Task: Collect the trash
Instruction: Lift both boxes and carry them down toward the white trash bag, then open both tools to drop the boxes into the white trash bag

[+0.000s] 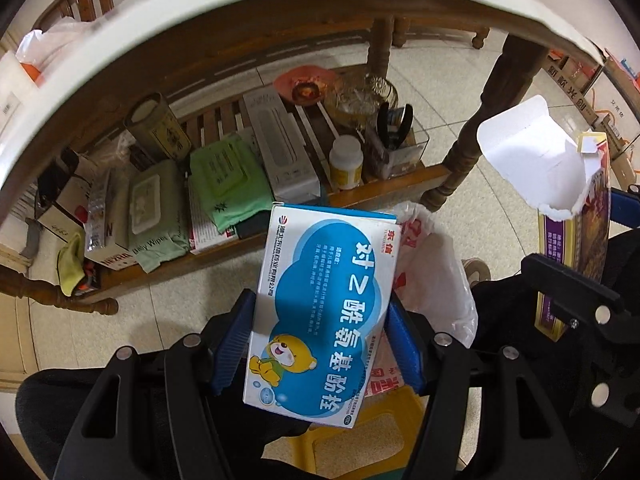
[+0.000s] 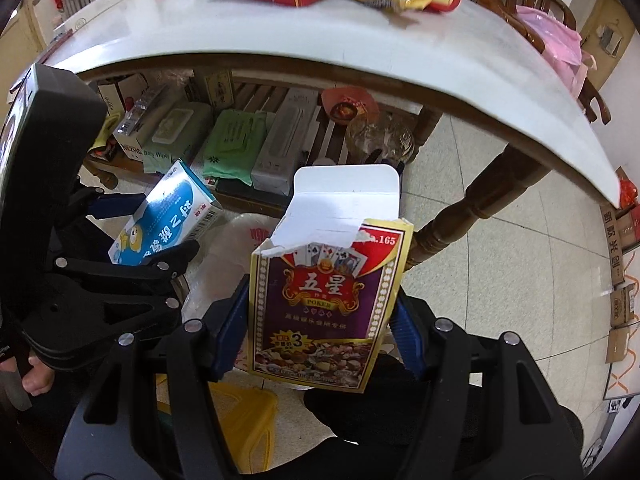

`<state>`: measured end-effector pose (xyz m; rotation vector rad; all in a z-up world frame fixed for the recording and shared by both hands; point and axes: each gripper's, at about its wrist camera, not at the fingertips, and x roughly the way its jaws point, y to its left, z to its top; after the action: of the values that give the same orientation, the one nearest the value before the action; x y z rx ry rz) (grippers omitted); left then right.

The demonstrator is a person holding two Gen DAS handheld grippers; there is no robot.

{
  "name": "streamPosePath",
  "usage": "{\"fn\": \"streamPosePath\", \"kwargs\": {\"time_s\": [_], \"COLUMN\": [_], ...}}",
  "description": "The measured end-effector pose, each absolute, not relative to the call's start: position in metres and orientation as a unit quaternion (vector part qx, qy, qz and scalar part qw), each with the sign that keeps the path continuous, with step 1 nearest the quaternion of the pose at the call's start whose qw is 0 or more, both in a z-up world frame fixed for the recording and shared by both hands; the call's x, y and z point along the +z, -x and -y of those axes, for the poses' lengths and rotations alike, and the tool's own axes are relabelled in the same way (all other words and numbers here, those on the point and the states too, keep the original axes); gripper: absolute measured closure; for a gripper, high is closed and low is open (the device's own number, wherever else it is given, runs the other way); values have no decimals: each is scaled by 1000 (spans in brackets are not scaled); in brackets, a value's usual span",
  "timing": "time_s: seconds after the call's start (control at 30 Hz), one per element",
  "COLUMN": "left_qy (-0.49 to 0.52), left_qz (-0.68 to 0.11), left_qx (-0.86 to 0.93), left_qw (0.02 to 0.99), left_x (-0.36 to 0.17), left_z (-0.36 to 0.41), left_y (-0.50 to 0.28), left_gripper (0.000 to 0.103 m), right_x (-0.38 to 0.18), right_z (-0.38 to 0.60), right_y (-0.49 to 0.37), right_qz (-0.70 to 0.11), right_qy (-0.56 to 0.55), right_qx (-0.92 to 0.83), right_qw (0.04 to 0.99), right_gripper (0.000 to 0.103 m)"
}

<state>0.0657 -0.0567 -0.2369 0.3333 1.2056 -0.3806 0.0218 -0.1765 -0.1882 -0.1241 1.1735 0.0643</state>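
Blue-and-white medicine box (image 1: 320, 320) wedged upright between the blue pads of the left claw (image 1: 320, 340), pinched at its two long sides, bear picture toward the camera. Torn-open playing-card box (image 2: 326, 296) clamped the same way in the right claw (image 2: 320, 332), white flap standing up above the ragged top edge. Both claws about half open, each filled by its box, pads pressing on the cardboard. Both pointed steeply down, side by side, just off the rim of the white worktop (image 2: 360, 56). Directly beneath the boxes, a white plastic bag with red print (image 1: 436, 276) on the tiled floor (image 1: 452, 92), close by a yellow stool (image 2: 244, 412). Farther back, under the worktop, a wooden shelf (image 1: 384, 196) crowded with wipes packs, cartons and a small pill bottle.
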Motion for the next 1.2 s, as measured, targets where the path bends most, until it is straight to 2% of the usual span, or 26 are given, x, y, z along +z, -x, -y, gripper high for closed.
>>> {"fn": "streamPosePath", "kwargs": {"time_s": [0.37, 0.67, 1.2], "left_qy": [-104, -103, -89], "left_qz": [-623, -653, -716], "left_qx": [-190, -182, -157], "left_qw": [751, 728, 674], "left_x": [-280, -317, -388], "left_z": [57, 58, 54], "left_y": [-87, -98, -119], "left_gripper": [41, 41, 41], "right_x": [-222, -251, -335], "right_z": [180, 184, 188], "right_y": [-43, -59, -75], "right_qz": [-577, -601, -675], "right_qy": [37, 28, 13], "right_qx": [27, 22, 28], "right_qw": [816, 799, 737], "right_gripper": [40, 40, 40]}}
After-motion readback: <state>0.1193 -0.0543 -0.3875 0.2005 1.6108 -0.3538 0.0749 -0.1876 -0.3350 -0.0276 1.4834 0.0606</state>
